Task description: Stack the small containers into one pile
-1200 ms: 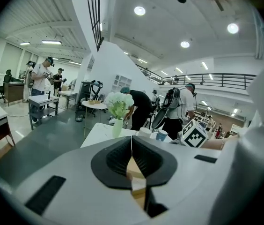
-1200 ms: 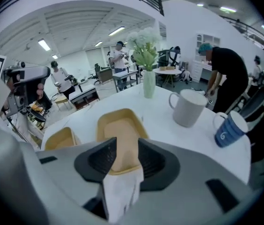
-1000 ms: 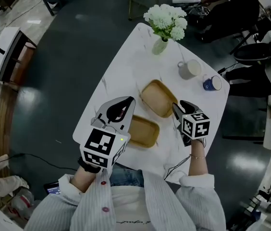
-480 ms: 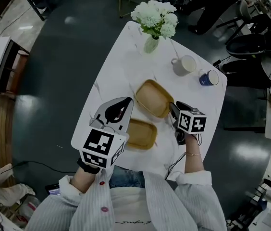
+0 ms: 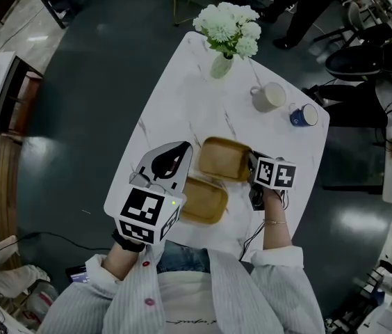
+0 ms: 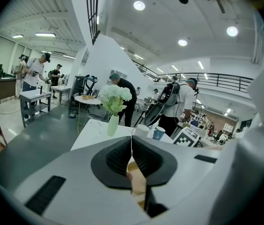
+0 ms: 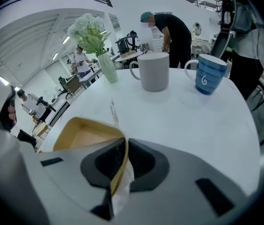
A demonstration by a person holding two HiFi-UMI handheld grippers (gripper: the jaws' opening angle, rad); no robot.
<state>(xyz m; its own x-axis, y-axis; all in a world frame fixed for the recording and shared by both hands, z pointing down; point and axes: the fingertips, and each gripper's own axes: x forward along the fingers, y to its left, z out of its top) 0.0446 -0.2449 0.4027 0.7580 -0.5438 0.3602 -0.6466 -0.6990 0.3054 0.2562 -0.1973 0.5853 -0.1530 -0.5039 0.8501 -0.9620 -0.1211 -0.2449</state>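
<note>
Two shallow tan containers lie side by side on the white table (image 5: 175,103). The far container (image 5: 224,160) has its right rim pinched between the fingers of my right gripper (image 5: 254,161), whose jaws have just been closing on it. In the right gripper view the thin tan rim (image 7: 83,134) runs up between the pads of the right gripper (image 7: 121,150). The near container (image 5: 204,202) lies just right of my left gripper (image 5: 181,147), which hovers with its jaws pressed together and nothing between them. In the left gripper view, a slice of tan container (image 6: 136,182) shows below the left gripper (image 6: 132,146).
A vase of white flowers (image 5: 229,33) stands at the table's far end. A white mug (image 5: 269,96) and a blue mug (image 5: 305,115) sit at the right edge. People, chairs and desks surround the table on a dark floor.
My right gripper has rolled, sunk to the table and shut on the far container's rim. That container has turned and shifted nearer the other one. The left gripper has stayed put.
</note>
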